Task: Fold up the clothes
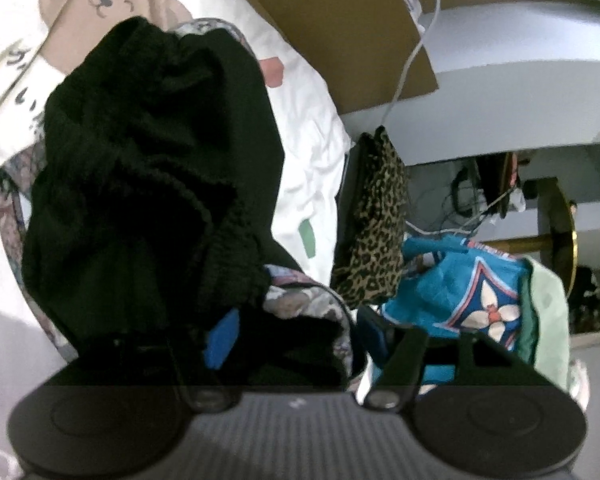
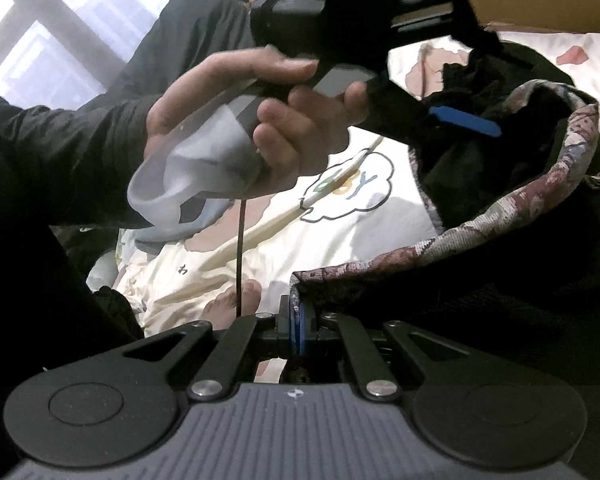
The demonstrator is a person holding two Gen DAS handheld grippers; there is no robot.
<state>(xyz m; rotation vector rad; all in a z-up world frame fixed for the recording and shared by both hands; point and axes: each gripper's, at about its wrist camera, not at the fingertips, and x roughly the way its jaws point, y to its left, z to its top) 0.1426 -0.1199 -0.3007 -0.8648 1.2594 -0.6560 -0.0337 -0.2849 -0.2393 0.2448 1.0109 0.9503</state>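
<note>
A crumpled black garment with an elastic waistband lies on a floral-patterned cloth, both on a white cartoon-print bedsheet. My left gripper is open, its blue pads wide apart, with black cloth and the patterned edge between them. In the right wrist view a person's hand holds that gripper over the black garment, one blue pad showing. My right gripper is shut on a corner of the patterned cloth, whose edge curves up to the right.
A leopard-print cloth, a teal flowered cloth and a pale green cloth sit at the bed's right edge. Behind are a cardboard box, a white cable and white furniture. A window is at the left.
</note>
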